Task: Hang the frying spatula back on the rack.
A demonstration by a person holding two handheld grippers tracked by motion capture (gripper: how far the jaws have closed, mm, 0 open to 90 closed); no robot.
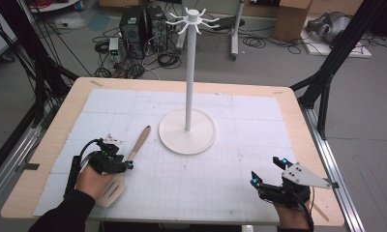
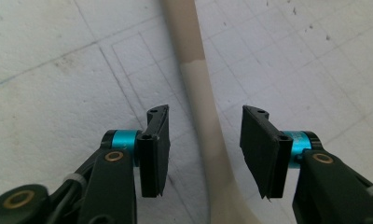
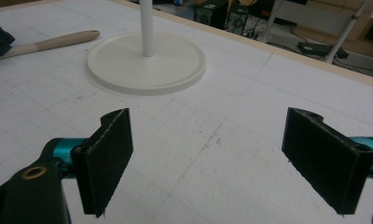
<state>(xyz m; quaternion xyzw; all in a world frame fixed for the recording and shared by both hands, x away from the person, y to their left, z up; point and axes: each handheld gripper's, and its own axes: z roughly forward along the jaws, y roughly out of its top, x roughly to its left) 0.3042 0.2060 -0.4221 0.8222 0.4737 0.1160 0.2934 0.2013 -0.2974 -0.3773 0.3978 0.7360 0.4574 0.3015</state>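
Observation:
A spatula [image 1: 140, 138] with a wooden handle and a pale blade lies on the white mat at the front left. My left gripper [image 1: 121, 153] hovers low over its neck. In the left gripper view the pale neck of the spatula [image 2: 211, 140] runs between the jaws of the left gripper [image 2: 205, 140], with a gap on each side, so the pads do not touch it. At the front right my right gripper [image 1: 267, 171] stands open over bare mat, and its own view shows the right gripper [image 3: 208, 158] with nothing between the jaws.
A white hook stand [image 1: 187, 133] with a round base and a tall pole stands mid-table, right of the spatula's handle tip. The white mat [image 1: 240, 125] covers the wooden table [image 1: 298, 121]. Computers and cables lie on the floor beyond the far edge.

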